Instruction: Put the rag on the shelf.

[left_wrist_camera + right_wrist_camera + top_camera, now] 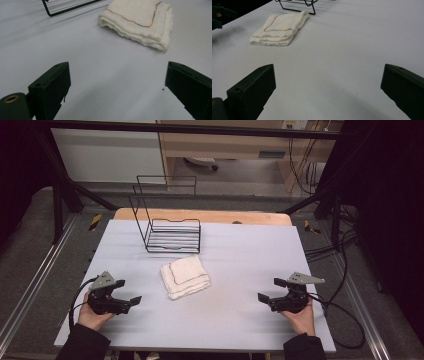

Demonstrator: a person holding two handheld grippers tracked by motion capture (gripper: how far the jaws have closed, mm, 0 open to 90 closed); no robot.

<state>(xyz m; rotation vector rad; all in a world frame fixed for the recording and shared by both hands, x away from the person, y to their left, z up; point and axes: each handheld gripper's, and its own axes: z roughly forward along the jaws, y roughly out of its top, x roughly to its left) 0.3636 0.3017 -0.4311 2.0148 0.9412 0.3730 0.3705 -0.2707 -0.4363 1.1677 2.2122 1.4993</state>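
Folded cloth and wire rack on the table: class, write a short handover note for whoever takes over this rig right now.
Left gripper: jaws open, nothing between them, near the table's left side.
Right gripper: jaws open, nothing held, near the right side.
Folded cloth: white, with a coloured stitched line, lying flat mid-table between the two grippers, touched by neither.
Wire rack: black, just behind the cloth, apart from it, with nothing in it.
Done: nothing to see so far; the cloth looks untouched.
Left: probably grasping the cloth and moving it, perhaps to the rack.
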